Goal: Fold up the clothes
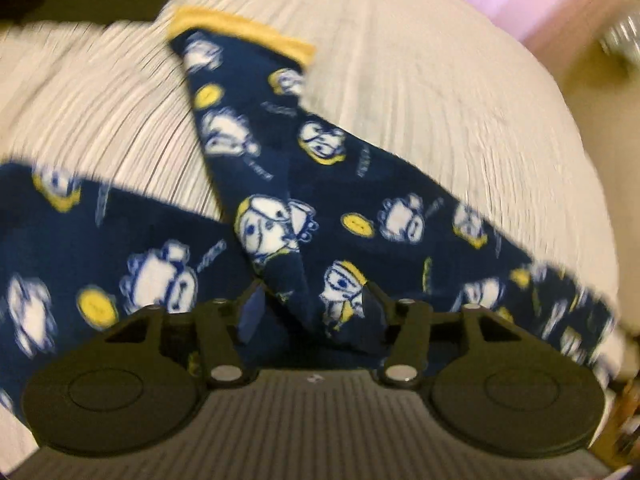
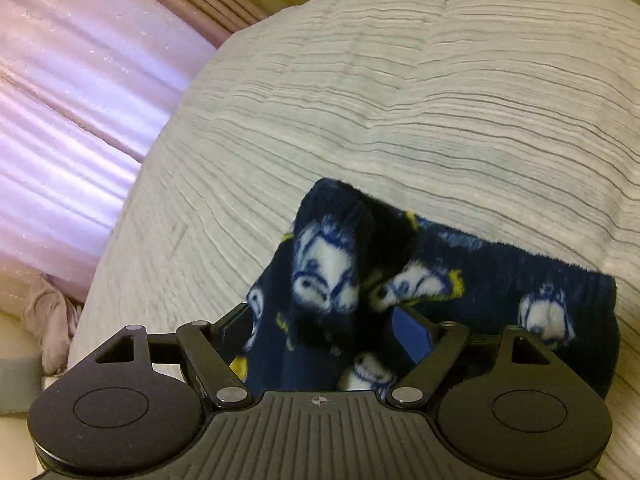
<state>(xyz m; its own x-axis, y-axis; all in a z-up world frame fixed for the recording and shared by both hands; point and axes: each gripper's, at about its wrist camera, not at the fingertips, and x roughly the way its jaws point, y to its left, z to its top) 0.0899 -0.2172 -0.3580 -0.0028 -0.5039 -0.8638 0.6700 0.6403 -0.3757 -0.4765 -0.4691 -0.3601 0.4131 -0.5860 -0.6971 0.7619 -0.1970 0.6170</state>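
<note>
Fleece, navy with cartoon faces and buttons: one garment (image 1: 304, 200) lies on the bed (image 1: 440, 80), whose ribbed pale cover it crosses, one yellow cuff (image 1: 240, 36) at the far end of a leg or sleeve. Folding looks only partly done; the cloth is bunched and creased rather than stacked flat, so smoothing and further folds remain. Two tools are in play. The left tool (image 1: 310, 312) has its jaws part open with a ridge of fabric between them, apparently released. The right tool (image 2: 320, 320) stands wide, a crumpled hump of fleece loose between its fingers.
</note>
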